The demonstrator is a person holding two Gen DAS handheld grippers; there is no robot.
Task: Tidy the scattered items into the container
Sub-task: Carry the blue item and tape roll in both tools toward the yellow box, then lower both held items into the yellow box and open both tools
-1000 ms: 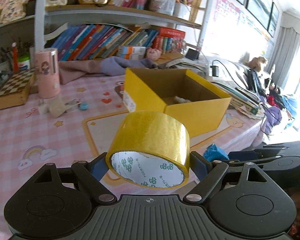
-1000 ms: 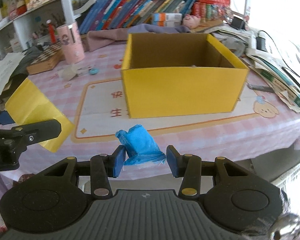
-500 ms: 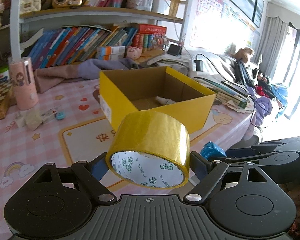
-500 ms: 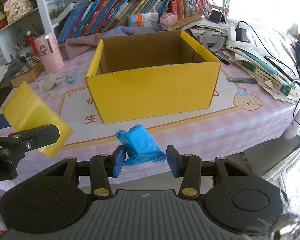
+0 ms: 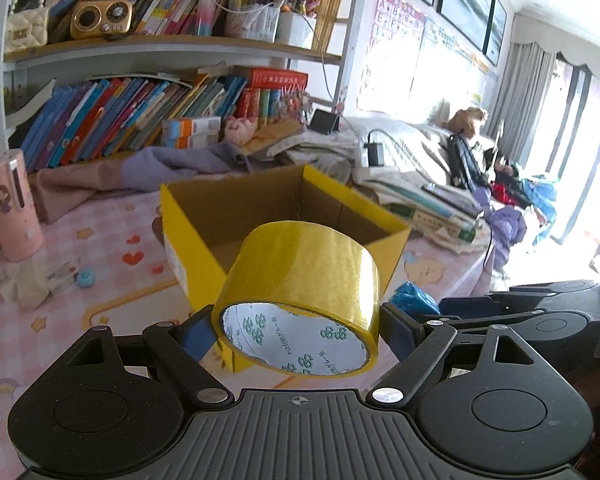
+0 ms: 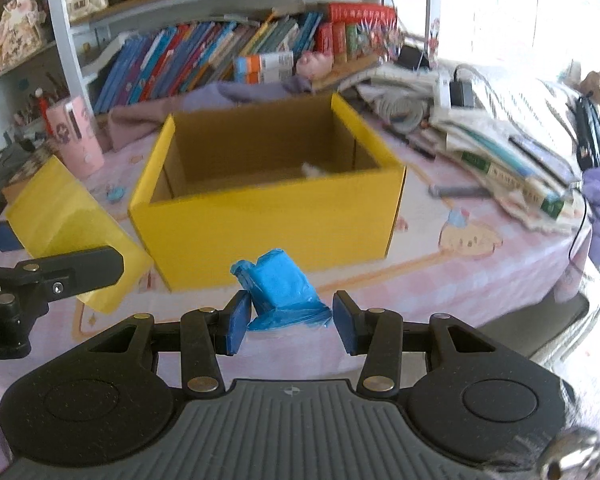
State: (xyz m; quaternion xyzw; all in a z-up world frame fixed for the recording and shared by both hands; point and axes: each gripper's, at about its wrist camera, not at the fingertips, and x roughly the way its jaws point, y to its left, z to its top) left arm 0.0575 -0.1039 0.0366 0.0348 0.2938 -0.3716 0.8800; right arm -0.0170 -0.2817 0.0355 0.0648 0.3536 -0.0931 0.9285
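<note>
We've got the left claw (image 5: 296, 330) clamped on the tape (image 5: 300, 280), right claw (image 6: 288, 320) pinching the blue wad (image 6: 282, 290); the box (image 6: 268, 216) sits just ahead of both.

Each gripper (image 5: 296, 330) (image 6: 288, 320) is matte black plastic — ribbed grey centre, silver screws, blue finger pads (image 6: 238, 322).

Pink table (image 6: 480, 280) bears yellow box (image 6: 268, 224), pink cup (image 5: 12, 208), books (image 6: 512, 160).
</note>
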